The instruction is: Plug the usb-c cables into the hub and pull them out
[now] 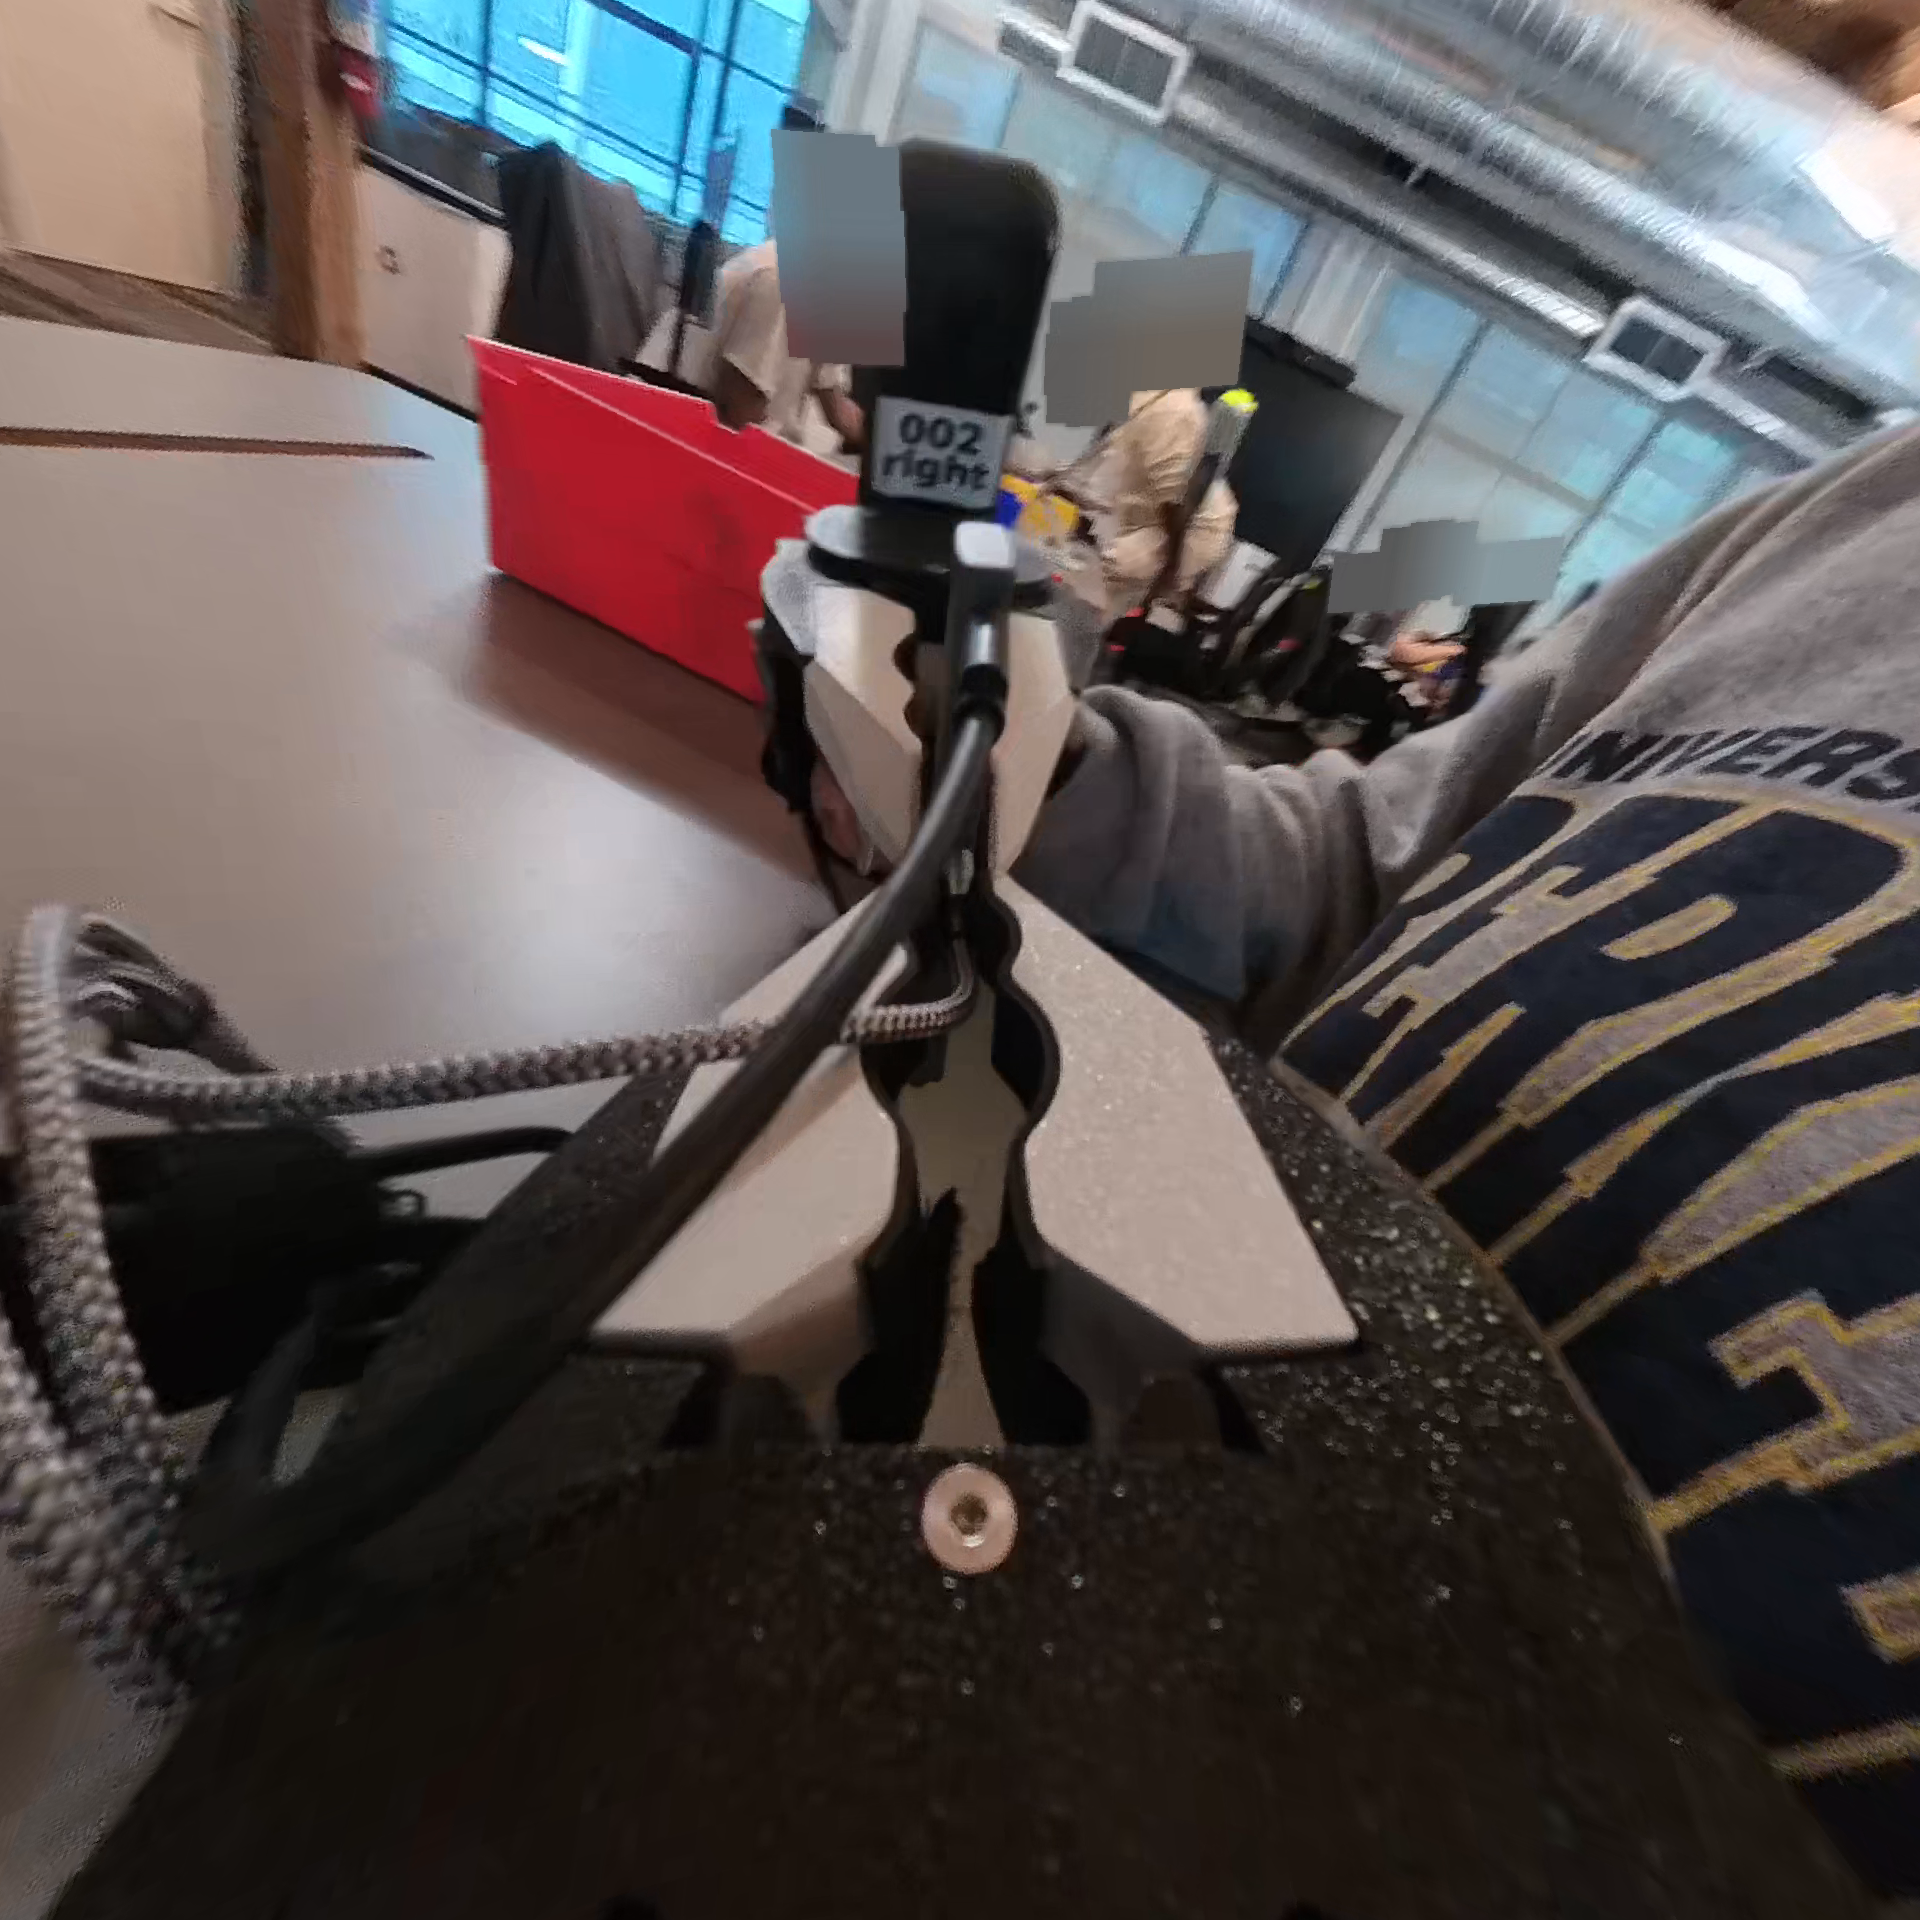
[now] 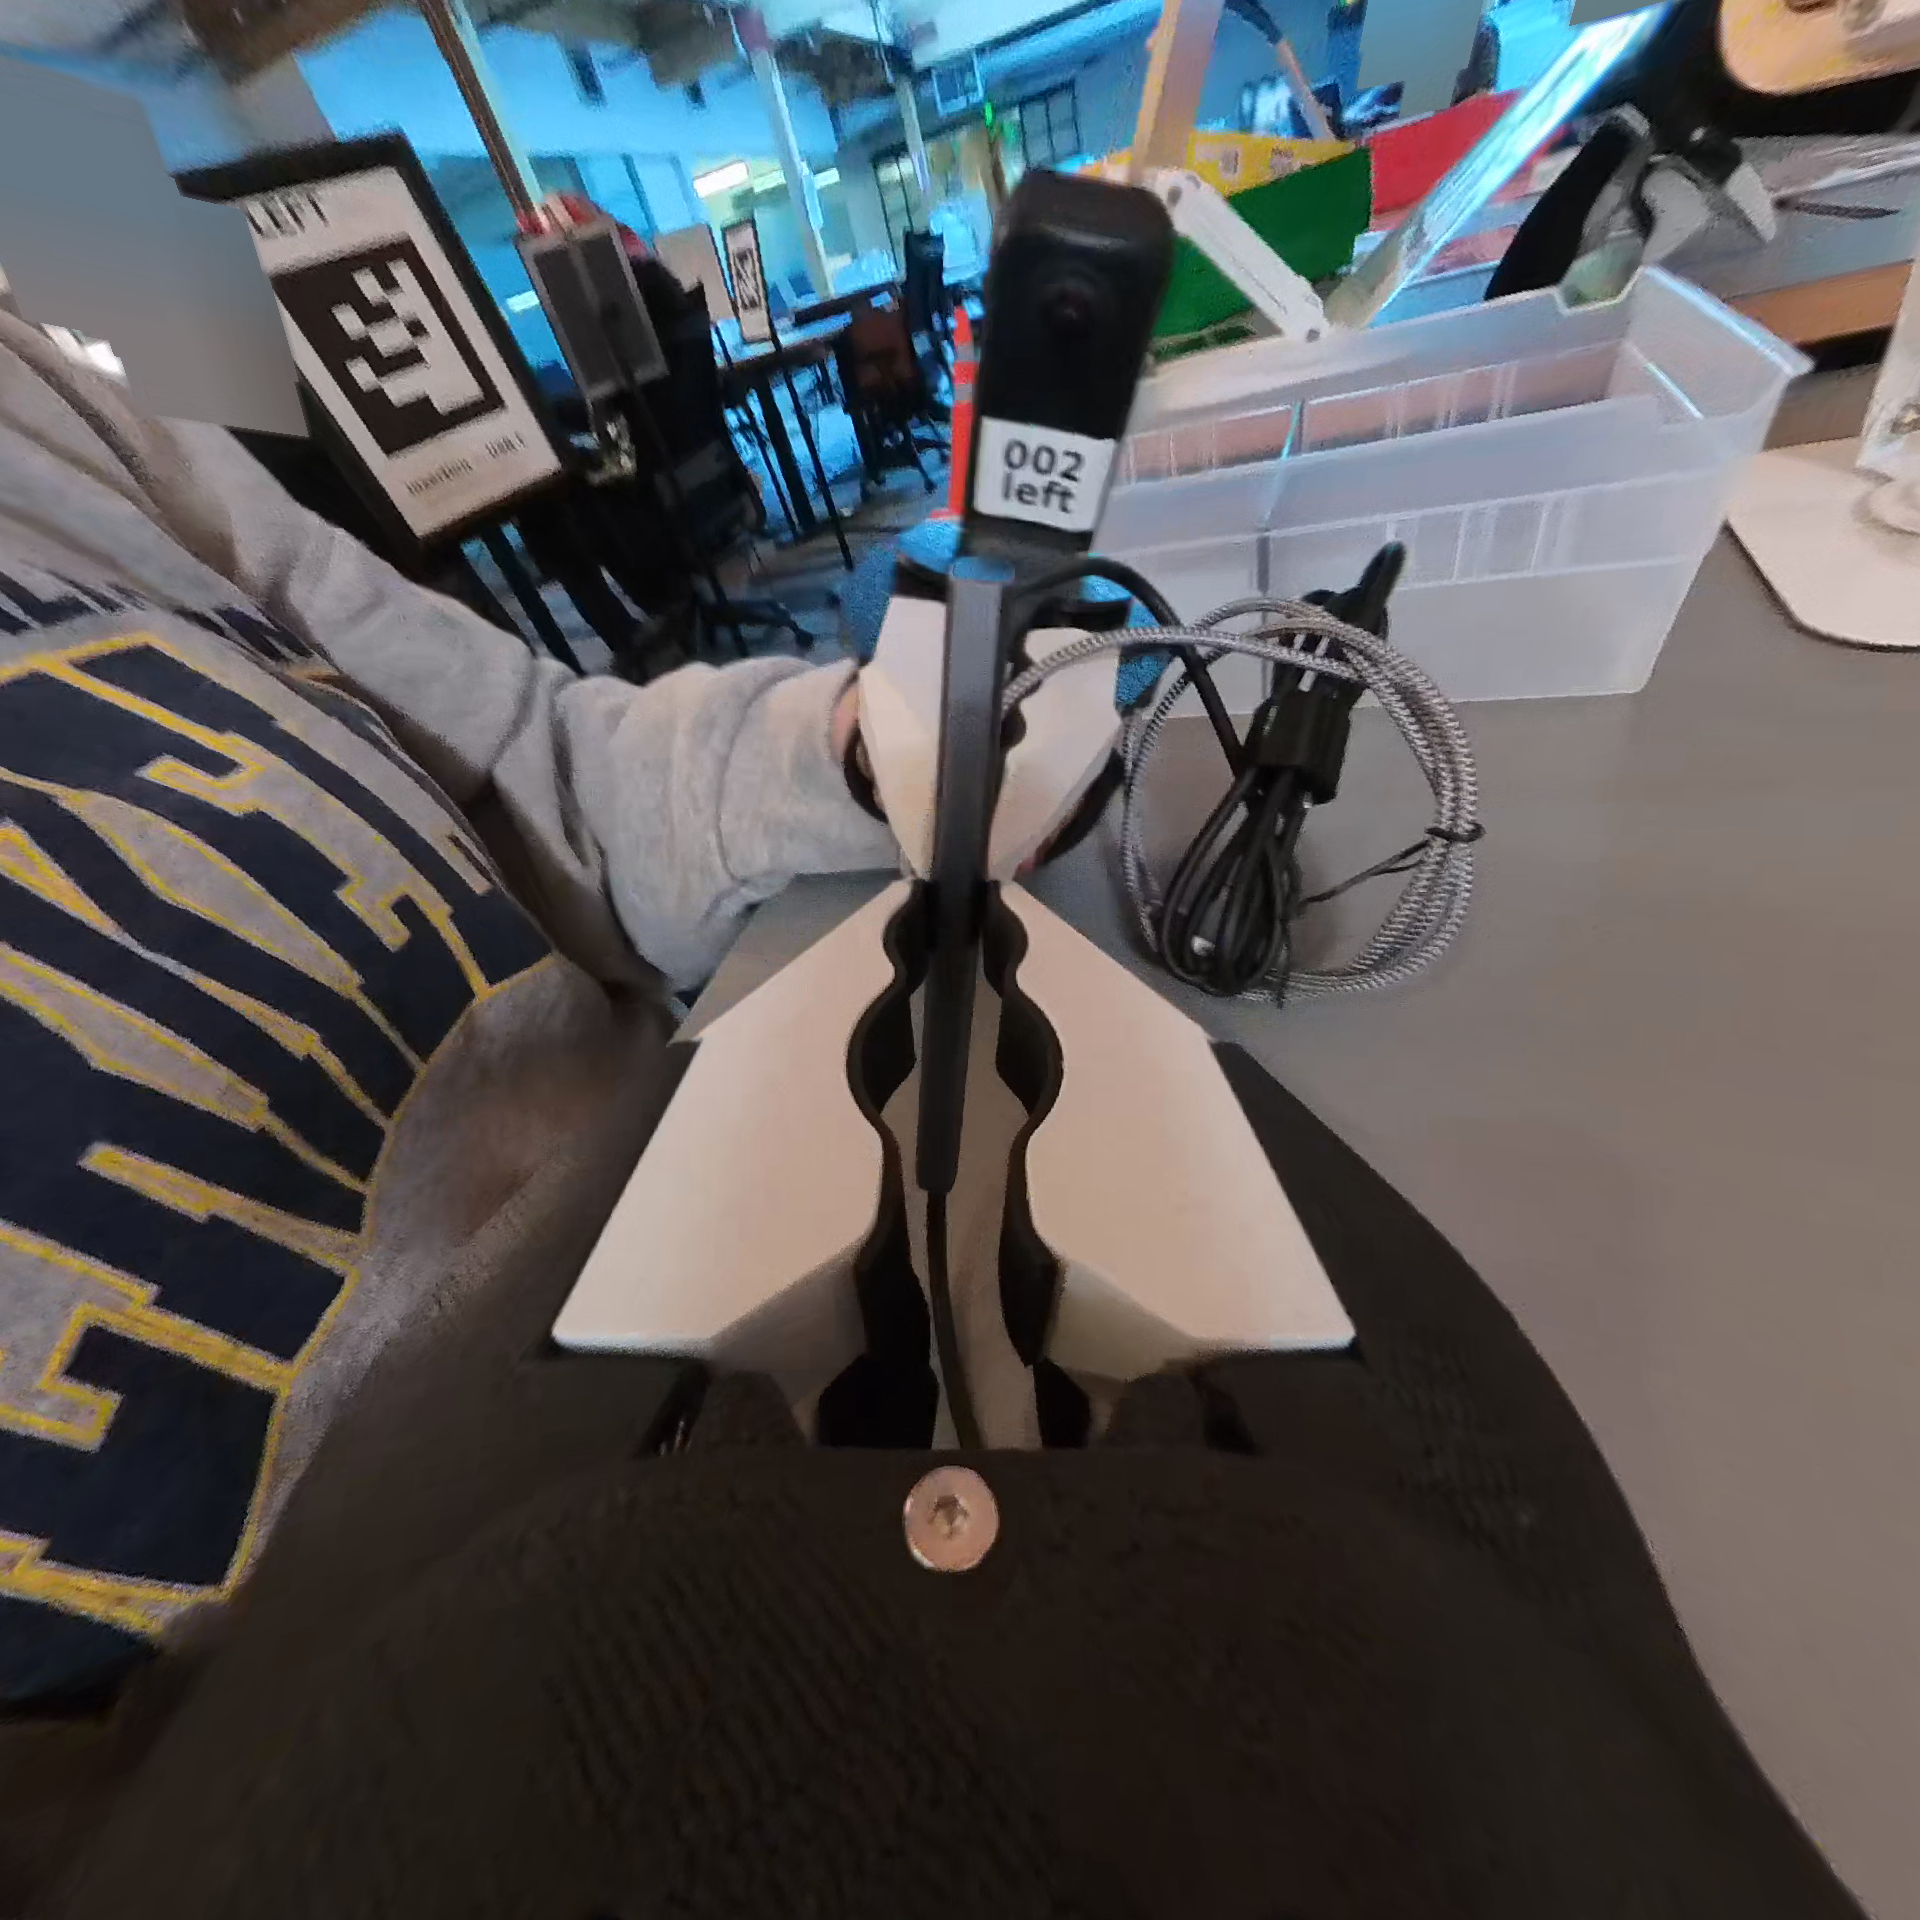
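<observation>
In the right wrist view my right gripper (image 2: 956, 904) is shut on a slim dark grey hub (image 2: 961, 779), which runs forward between the jaws and on past my left gripper (image 2: 951, 868). The two grippers meet tip to tip above the table. In the left wrist view my left gripper (image 1: 971, 925) is shut on the plug end of a braided grey cable (image 1: 416, 1070), which trails off left. A smooth black cable (image 1: 831, 966) runs from a grey end piece (image 1: 982, 577) above the right gripper (image 1: 961, 862) and crosses my left finger. The joint between plug and hub is hidden.
A loop of the braided cable (image 2: 1444, 727) and a tied black cable bundle (image 2: 1247, 852) lie on the grey table (image 2: 1558, 1091). A clear plastic bin (image 2: 1455, 468) stands behind them, and a red bin (image 1: 623, 499) on the far side. The person's grey sweatshirt (image 1: 1662, 1039) is close by. The tips of both grippers are at nearly the same place.
</observation>
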Available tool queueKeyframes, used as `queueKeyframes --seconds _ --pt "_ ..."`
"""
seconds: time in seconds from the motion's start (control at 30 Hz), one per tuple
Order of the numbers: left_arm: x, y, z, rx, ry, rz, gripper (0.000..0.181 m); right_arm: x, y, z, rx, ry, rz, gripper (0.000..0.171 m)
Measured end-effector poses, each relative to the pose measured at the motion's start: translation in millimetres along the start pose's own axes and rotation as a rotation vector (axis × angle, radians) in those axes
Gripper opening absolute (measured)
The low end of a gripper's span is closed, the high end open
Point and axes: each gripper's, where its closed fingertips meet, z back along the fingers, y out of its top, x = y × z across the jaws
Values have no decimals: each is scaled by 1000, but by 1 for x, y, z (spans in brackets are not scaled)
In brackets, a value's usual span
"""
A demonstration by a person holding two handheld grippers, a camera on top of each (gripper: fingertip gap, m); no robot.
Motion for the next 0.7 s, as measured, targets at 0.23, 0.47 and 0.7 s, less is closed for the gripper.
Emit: queueKeyframes --seconds 0.23,0.47,0.7 --pt "-1 4 42 -16 305 -131 3 -5 50 76 67 -318 74 8" --pt "-35 -11 11 -153 426 -119 30 8 27 62 -57 -447 103 8" --pt "-23 20 31 -89 585 -371 89 4 2 59 -46 -357 64 8"
